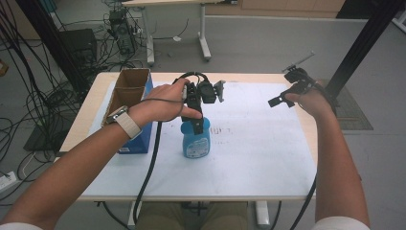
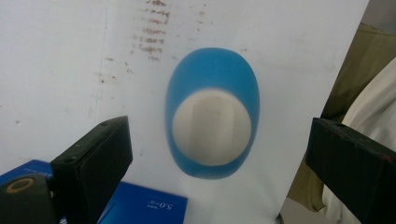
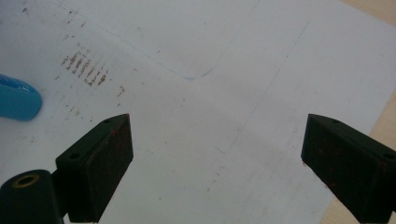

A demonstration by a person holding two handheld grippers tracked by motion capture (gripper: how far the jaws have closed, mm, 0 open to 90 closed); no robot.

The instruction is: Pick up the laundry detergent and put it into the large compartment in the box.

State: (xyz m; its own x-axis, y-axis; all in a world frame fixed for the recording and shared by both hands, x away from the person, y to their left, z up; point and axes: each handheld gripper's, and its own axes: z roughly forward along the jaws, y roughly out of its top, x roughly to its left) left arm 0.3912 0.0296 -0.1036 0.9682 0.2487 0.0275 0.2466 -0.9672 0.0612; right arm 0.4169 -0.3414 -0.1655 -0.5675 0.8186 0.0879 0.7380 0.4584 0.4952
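A blue bottle with a white cap stands upright on the white sheet near the table's middle. My left gripper hovers right above it, pointing down. In the left gripper view the bottle's white cap lies between the wide-apart jaws of the left gripper, untouched. My right gripper is held above the table's far right, open; in the right gripper view the right gripper has bare white sheet between its jaws and the blue bottle at the left edge.
An open cardboard box with blue sides stands on the table's left part, close to my left wrist. The white sheet covers most of the tabletop. Cables, a table leg and a black post lie beyond the far edge.
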